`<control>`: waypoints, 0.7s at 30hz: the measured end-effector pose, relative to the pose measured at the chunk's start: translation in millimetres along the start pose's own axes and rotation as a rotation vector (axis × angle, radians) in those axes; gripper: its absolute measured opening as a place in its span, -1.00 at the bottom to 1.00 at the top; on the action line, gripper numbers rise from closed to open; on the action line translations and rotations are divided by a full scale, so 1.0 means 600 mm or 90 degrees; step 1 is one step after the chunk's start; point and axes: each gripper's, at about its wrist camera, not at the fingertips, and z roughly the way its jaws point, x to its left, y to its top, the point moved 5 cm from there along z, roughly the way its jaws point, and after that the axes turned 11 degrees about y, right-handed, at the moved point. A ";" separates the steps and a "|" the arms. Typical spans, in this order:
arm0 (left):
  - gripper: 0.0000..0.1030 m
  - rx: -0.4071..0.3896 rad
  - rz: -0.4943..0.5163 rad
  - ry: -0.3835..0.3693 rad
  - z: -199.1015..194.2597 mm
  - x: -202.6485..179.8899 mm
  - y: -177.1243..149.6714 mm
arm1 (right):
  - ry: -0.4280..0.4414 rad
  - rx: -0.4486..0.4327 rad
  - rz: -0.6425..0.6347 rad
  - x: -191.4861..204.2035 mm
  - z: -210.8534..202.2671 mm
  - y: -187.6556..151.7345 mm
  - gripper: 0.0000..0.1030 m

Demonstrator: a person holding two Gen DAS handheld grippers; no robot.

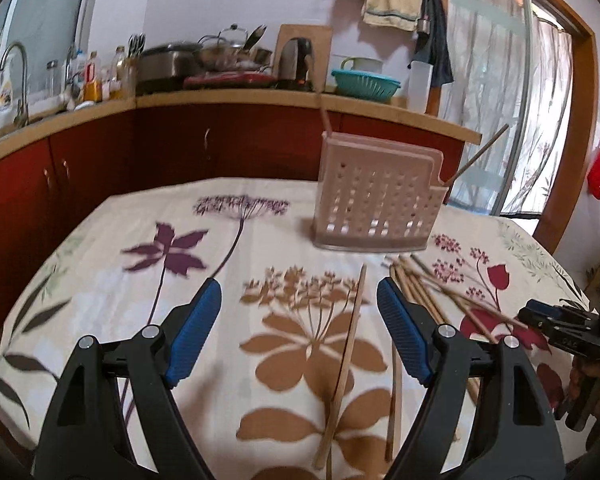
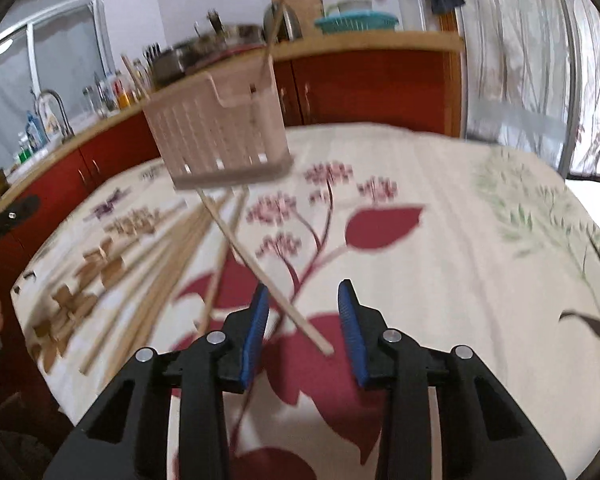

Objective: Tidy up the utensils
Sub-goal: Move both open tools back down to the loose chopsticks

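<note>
A pink perforated utensil holder (image 1: 376, 204) stands at the far side of the floral tablecloth (image 1: 140, 280), with two chopsticks sticking out of it. It also shows, blurred, in the right wrist view (image 2: 220, 136). Several wooden chopsticks (image 1: 424, 288) lie loose in front of it. One chopstick (image 1: 346, 356) lies between the fingers of my open left gripper (image 1: 300, 312). My right gripper (image 2: 304, 312) is open low over the cloth, and one chopstick (image 2: 260, 264) lies slanting between its fingers. The right gripper also shows at the left view's right edge (image 1: 556, 320).
A kitchen counter (image 1: 228, 98) with red cabinets runs behind the table, carrying pots, bottles, a kettle and a teal colander (image 1: 366, 82). A sink tap (image 1: 16, 80) is at the left. Curtained glass doors (image 1: 496, 92) are at the right.
</note>
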 end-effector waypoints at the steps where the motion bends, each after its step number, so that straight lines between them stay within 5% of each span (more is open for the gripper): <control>1: 0.52 0.003 -0.001 0.002 -0.001 0.001 -0.007 | -0.001 0.004 0.003 -0.001 0.000 -0.006 -0.38; 5: 0.52 0.016 0.001 0.007 -0.001 0.004 -0.027 | -0.016 0.045 0.003 -0.003 0.011 -0.018 -0.58; 13: 0.52 0.028 0.000 0.011 -0.003 0.009 -0.056 | -0.036 0.030 -0.037 0.010 -0.009 -0.039 -0.80; 15: 0.52 0.035 0.000 0.009 -0.003 0.009 -0.067 | -0.037 0.022 -0.040 0.014 -0.017 -0.042 -0.98; 21: 0.52 0.047 0.003 0.001 -0.003 0.005 -0.094 | -0.009 0.029 -0.053 0.037 -0.033 -0.073 -0.98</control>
